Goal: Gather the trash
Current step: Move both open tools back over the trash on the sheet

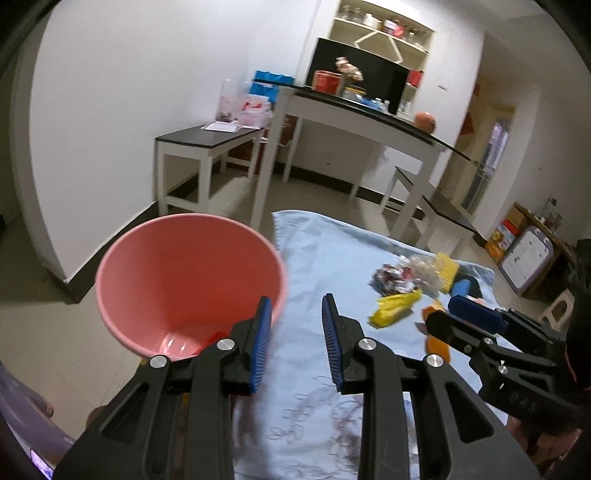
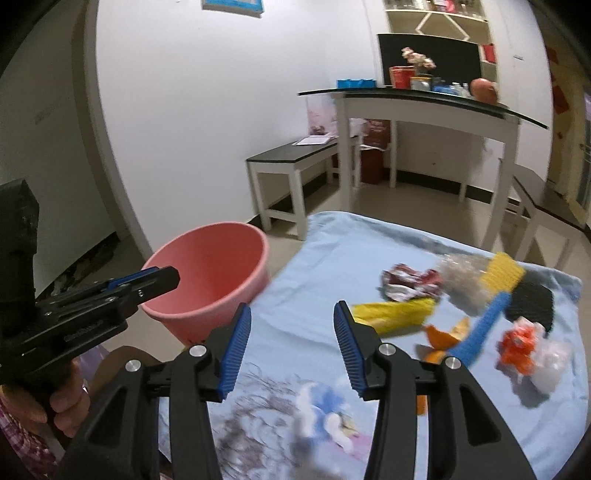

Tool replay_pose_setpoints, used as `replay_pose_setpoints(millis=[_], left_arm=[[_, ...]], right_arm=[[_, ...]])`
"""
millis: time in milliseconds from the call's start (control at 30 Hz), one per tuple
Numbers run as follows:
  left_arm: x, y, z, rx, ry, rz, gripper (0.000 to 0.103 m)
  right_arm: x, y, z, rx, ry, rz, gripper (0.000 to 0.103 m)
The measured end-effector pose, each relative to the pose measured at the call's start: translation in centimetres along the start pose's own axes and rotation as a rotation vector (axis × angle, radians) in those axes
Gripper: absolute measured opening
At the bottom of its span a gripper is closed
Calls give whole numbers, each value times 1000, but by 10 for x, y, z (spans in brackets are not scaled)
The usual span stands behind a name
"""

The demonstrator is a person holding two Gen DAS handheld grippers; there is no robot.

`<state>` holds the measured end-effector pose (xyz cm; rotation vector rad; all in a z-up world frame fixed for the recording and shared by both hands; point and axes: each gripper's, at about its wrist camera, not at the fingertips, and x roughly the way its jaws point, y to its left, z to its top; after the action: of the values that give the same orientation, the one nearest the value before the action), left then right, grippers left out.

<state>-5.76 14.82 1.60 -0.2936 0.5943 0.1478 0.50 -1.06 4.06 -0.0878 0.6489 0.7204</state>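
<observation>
A pink bucket (image 1: pixel 184 273) stands on the floor left of a bed with a light blue sheet (image 1: pixel 317 266); something red lies at its bottom. The bucket also shows in the right wrist view (image 2: pixel 214 273). Trash lies on the sheet: a yellow wrapper (image 2: pixel 393 314), a crumpled red-and-white wrapper (image 2: pixel 410 282), clear plastic (image 2: pixel 465 280), orange peel (image 2: pixel 445 334) and an orange-and-clear wrapper (image 2: pixel 524 349). My left gripper (image 1: pixel 295 343) is open and empty, beside the bucket rim. My right gripper (image 2: pixel 291 350) is open and empty over the sheet, left of the trash.
A yellow, blue and black knitted item (image 2: pixel 509 295) lies among the trash. A white table with a dark top (image 2: pixel 424 103) and a low bench (image 2: pixel 295 158) stand behind the bed. A cluttered shelf (image 1: pixel 384 29) lines the back wall.
</observation>
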Motion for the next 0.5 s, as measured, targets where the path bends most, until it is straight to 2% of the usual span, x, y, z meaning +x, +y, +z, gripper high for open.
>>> replay_pose_setpoints(millis=[300, 500], left_arm=[[12, -44, -6, 72, 25, -72, 28], [28, -68, -12, 107, 77, -123, 28]], right_arm=[[-31, -52, -22, 90, -16, -103, 46], [-44, -93, -39, 162, -13, -184, 46]])
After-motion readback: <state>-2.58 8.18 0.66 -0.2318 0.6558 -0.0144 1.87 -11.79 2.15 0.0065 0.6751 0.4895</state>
